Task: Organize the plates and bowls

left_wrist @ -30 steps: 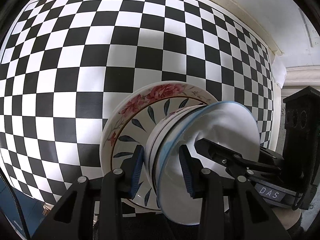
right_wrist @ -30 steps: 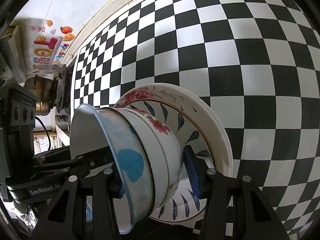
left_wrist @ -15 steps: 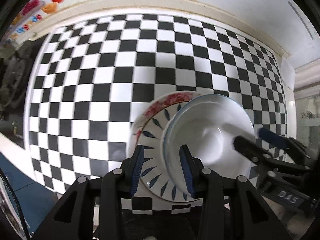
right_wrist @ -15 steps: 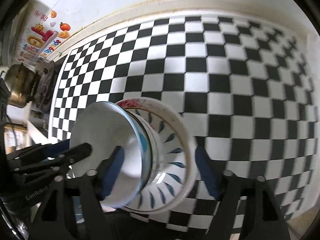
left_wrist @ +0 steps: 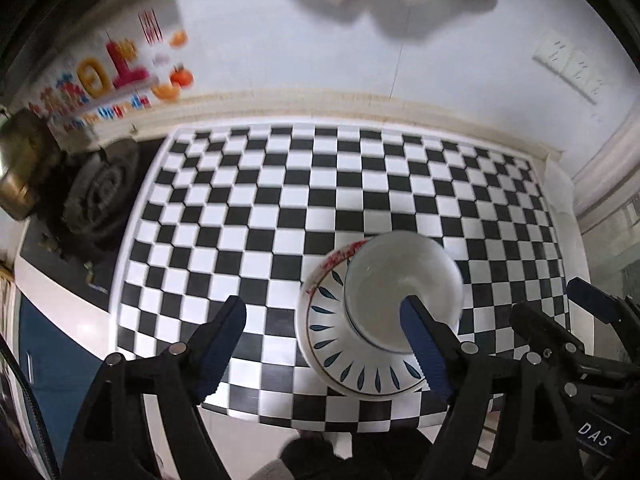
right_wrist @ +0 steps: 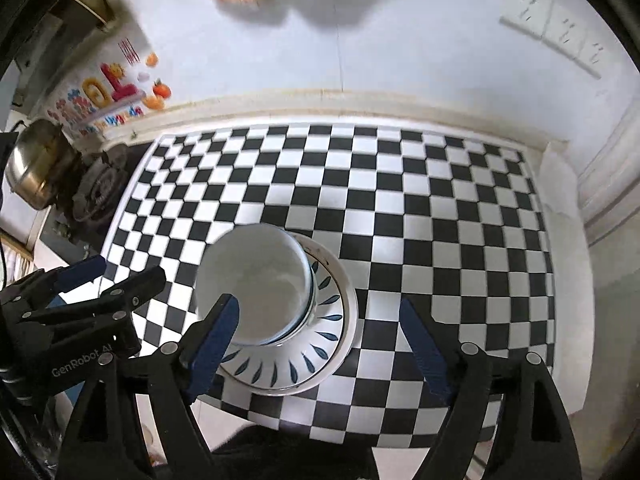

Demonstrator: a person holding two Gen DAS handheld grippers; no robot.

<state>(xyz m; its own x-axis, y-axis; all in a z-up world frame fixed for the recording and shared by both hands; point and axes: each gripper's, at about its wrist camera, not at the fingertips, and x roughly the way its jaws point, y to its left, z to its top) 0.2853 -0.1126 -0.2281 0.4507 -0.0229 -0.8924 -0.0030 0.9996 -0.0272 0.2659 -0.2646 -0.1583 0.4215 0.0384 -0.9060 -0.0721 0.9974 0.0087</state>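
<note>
- The bowl (left_wrist: pixel 402 290) sat on the plate (left_wrist: pixel 340 354) at the checked cloth's (left_wrist: pixel 280 208) near edge.
- Left gripper (left_wrist: pixel 328 348) and right gripper (right_wrist: pixel 320 344) had just spread wide, holding nothing.
- Wall shapes at the far top were blurred.

We see the bowl (left_wrist: pixel 402 288) sitting on the plate (left_wrist: pixel 340 360), and the plate on the worktop (left_wrist: pixel 280 200) near its front edge. A stove (left_wrist: pixel 100 196) lies left of the worktop, with a pot (right_wrist: pixel 36 168) at its far left. A wall (left_wrist: pixel 320 48) stands behind the worktop.
</note>
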